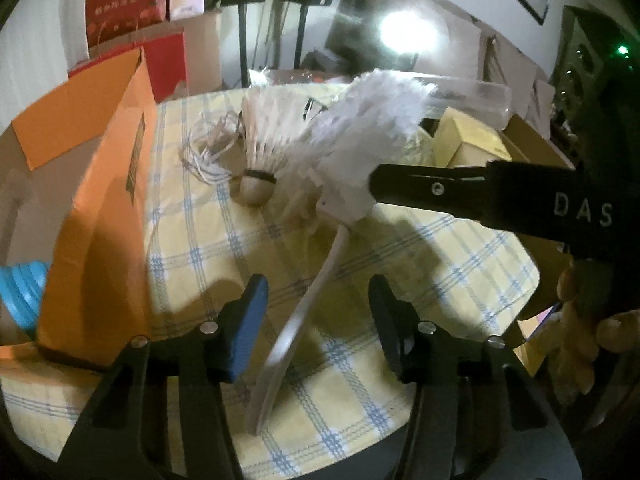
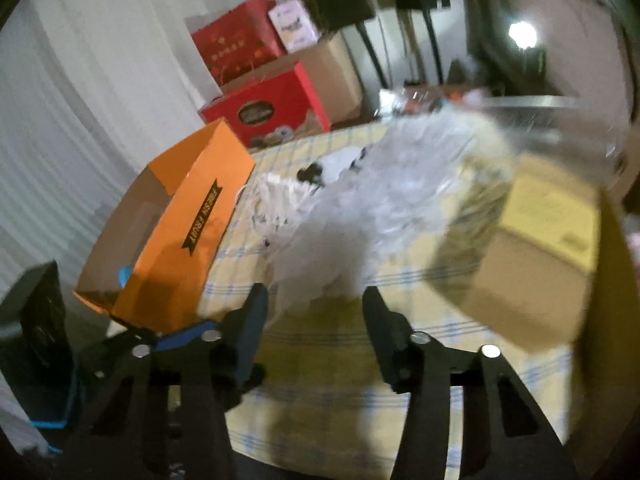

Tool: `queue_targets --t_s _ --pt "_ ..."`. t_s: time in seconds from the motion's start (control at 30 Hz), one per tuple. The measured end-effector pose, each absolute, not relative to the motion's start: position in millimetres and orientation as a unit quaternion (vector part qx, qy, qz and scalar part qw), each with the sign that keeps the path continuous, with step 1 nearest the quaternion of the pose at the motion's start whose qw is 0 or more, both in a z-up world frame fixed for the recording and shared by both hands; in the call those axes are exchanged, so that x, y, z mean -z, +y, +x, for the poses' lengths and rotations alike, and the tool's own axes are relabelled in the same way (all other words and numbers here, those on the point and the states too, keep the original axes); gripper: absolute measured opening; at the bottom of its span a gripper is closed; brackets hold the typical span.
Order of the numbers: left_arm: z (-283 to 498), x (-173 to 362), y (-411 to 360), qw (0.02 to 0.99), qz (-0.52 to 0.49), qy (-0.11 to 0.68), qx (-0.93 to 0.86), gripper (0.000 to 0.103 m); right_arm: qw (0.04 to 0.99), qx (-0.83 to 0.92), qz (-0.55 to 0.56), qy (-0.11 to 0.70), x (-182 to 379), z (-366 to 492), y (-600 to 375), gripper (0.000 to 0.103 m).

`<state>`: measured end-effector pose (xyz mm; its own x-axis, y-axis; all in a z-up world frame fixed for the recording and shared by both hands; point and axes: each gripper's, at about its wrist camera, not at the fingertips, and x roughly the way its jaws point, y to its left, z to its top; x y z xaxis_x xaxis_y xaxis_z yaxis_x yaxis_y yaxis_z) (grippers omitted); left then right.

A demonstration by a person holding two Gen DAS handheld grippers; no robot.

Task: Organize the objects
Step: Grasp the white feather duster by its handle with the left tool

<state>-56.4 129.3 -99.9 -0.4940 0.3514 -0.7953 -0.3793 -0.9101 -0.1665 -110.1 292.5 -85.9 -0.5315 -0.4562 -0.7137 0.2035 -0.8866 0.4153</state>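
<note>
Black left gripper, blue pad, silver screws.

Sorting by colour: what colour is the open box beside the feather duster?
Orange outside, plain brown inside; the box shows best in the right wrist view.

We are seeing a yellow tablecloth checked with pale blue and white lines. Left of it an orange box is showing a black label with gold lettering. On the cloth a white feather duster is lying beside a white-feathered shuttlecock with a tan cork. Behind the box, red cartons are showing.
</note>
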Motion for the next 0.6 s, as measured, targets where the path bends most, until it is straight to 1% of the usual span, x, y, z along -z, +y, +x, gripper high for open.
queue_targets --t_s 0.07,0.2,0.23,0.5,0.53,0.57,0.6 --pt "-58 106 129 0.209 -0.461 0.018 -0.862 0.046 0.198 0.856 0.452 -0.155 94 -116 290 0.047" --pt "-60 115 128 0.207 -0.470 0.015 -0.858 0.038 0.204 0.845 0.466 -0.165 106 -124 285 0.046" --pt "-60 116 128 0.207 -0.471 0.013 -0.857 0.034 0.205 0.843 0.469 -0.166 108 -126 284 0.046" --pt "-65 120 131 0.224 -0.475 0.017 -0.851 0.021 0.214 0.827 0.485 -0.186 121 -133 276 0.044" --pt "-65 121 132 0.229 -0.475 0.019 -0.849 0.017 0.216 0.824 0.487 -0.192 124 -134 276 0.040" --pt "-65 121 133 0.233 -0.475 0.020 -0.848 0.016 0.218 0.822 0.489 -0.196 125 -135 276 0.031" --pt "-63 121 135 0.238 -0.473 0.022 -0.848 0.014 0.203 0.823 0.488 -0.206 128 -136 276 0.026"
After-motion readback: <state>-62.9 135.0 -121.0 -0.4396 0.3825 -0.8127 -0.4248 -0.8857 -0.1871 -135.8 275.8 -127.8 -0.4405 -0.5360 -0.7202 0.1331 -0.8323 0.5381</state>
